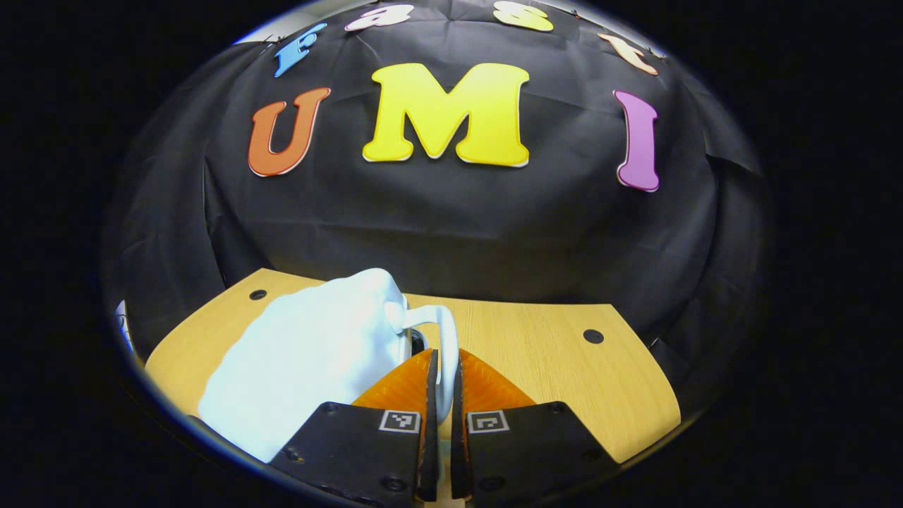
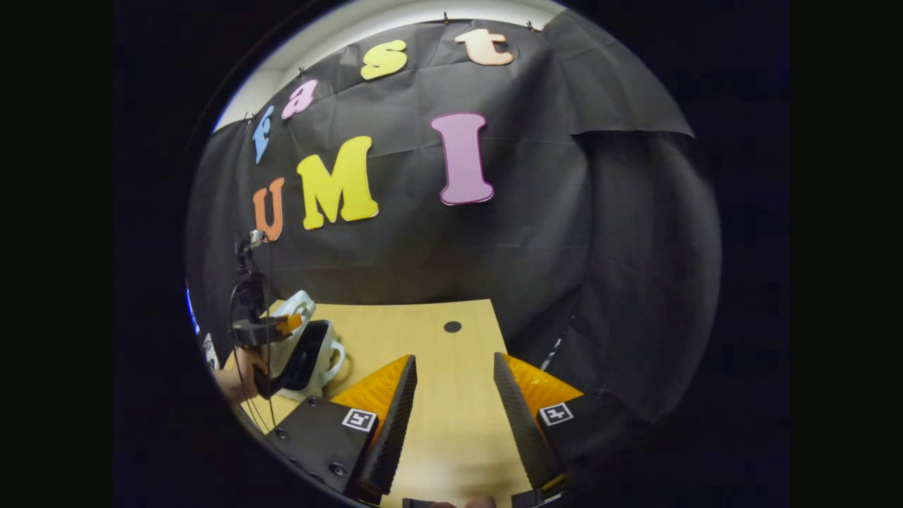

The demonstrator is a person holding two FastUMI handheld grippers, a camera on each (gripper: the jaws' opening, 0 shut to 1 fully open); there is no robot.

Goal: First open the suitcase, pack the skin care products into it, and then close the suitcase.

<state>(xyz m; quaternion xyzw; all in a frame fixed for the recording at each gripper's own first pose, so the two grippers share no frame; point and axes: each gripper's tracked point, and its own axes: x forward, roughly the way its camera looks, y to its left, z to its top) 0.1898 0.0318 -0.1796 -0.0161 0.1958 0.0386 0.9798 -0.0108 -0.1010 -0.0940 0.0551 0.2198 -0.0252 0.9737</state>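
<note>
The small white suitcase (image 1: 310, 353) lies on the wooden table (image 1: 564, 374) just ahead and left of my left gripper (image 1: 443, 374). That gripper's jaws stand almost together, pressed on the suitcase's white loop handle (image 1: 447, 331). In the right gripper view the suitcase (image 2: 293, 307) sits at the table's far left with a dark inner face (image 2: 305, 356) showing, apparently partly lifted. The left gripper (image 2: 282, 326) is at it, held by a hand (image 2: 233, 384). My right gripper (image 2: 455, 388) hangs open over bare table (image 2: 437, 353), with nothing between its fingers.
The booth's black cloth wall rises close behind the table. Small dark holes mark the tabletop (image 1: 593, 336) (image 2: 452, 327). The table's right edge (image 2: 497, 331) drops off beside the right gripper. Cables (image 2: 268, 282) hang from the left gripper.
</note>
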